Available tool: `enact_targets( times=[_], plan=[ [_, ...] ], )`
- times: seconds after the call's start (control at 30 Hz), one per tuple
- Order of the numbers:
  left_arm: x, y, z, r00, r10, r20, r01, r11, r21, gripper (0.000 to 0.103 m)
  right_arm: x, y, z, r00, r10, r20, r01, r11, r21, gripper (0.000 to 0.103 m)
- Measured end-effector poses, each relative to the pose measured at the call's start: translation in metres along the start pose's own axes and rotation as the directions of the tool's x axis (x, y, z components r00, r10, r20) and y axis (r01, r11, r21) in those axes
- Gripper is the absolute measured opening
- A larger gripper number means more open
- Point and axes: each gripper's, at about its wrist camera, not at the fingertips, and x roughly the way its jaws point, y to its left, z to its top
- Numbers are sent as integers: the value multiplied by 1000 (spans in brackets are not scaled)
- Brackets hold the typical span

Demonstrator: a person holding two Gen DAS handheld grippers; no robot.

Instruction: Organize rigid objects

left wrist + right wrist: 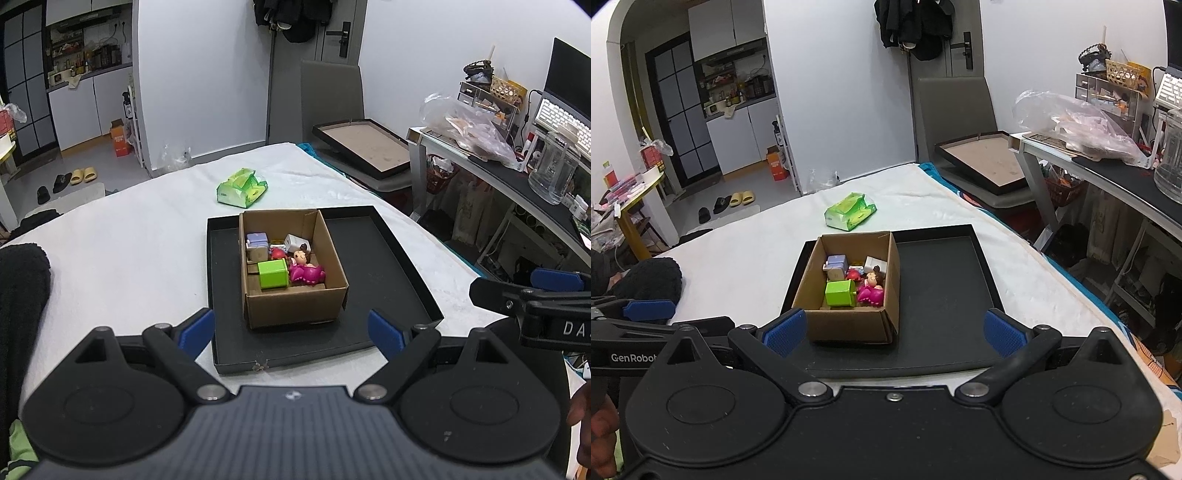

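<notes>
Left wrist view: cardboard box (293, 266) w/ toys sits in black tray (384, 258) on the bed (122, 236), likely to keep pieces together. Left hand-held gripper (291, 330) & right hand-held gripper (894, 328) both wide, empty, short of box.

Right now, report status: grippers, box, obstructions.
Left gripper open, empty. Right gripper open, empty. Toys in cardboard box on black tray. Nothing blocking.

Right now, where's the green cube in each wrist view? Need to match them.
Left wrist: green cube sits just left of picture centre, at the near-left of the cardboard box.
Right wrist: green cube sits left of centre, also near-left in the box.
Shared landmark: pink-dressed doll immediately to its right.
</notes>
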Motion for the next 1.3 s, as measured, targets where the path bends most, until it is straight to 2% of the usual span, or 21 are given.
enact_targets(
  times=[1.3],
  plan=[
    [6,-2,-4,1000,-6,-11,6,1000,7,89,4,-6,-10,1000,-2,-31,3,1000,28,103]
  ],
)
